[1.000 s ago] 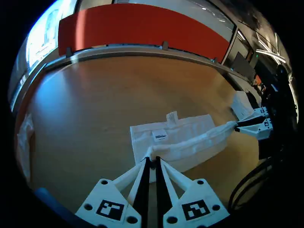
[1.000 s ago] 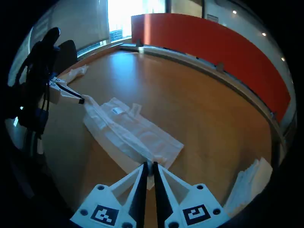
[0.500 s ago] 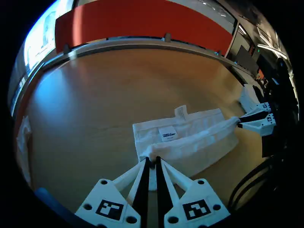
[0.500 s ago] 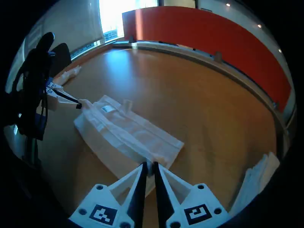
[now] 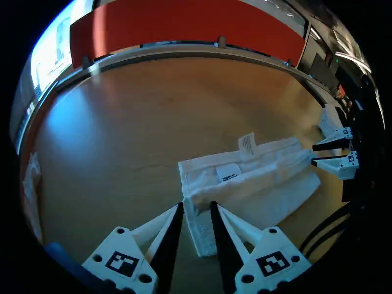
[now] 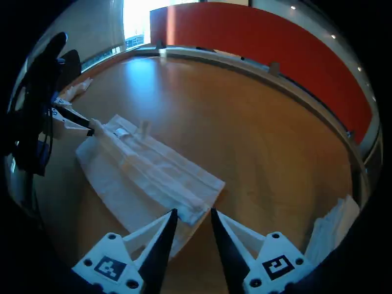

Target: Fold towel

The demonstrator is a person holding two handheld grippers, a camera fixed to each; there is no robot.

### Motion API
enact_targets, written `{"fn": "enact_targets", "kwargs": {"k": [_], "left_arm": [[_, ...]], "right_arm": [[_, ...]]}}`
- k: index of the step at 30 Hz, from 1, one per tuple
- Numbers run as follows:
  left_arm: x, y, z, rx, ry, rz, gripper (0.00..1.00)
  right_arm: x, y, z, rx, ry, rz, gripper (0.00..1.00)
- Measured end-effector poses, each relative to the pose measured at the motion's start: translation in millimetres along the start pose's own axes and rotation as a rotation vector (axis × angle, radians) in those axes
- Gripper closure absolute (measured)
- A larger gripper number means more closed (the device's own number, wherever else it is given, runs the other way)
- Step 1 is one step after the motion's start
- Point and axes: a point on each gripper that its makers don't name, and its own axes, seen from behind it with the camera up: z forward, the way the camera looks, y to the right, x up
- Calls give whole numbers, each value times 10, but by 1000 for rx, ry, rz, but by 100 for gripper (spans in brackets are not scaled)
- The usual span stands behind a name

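I'm holding my left gripper (image 5: 195,206) spread open, with the folded towel (image 5: 250,181) lying lower centre on the table (image 5: 147,108), its near end sitting loose between my fingers. My right gripper (image 6: 193,211) is gaping too, straddling the towel's other end at bottom centre.

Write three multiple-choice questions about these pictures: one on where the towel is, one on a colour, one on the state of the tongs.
1. Where does the towel lie?
A. on the wooden table
B. on a chair
C. in a basket

2. What colour is the panel behind the table?
A. green
B. red
C. yellow

3. How do the left tongs and the right tongs stand?
A. both shut on the towel
B. one open, one shut
C. both open

Answers: 1 A, the towel lies folded on the wood. 2 B, the panel is red in both views. 3 C, a clear gap shows between each pair of fingers.
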Motion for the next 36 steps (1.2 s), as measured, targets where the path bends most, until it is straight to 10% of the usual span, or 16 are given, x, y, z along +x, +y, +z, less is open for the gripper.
{"fn": "enact_targets", "kwargs": {"k": [18, 36], "left_arm": [[187, -168, 2, 55, 30, 7, 6], [146, -176, -191, 53, 64, -14, 6]], "right_arm": [[228, 216, 67, -57, 44, 4, 31], [194, 208, -138, -73, 78, 27, 4]]}}
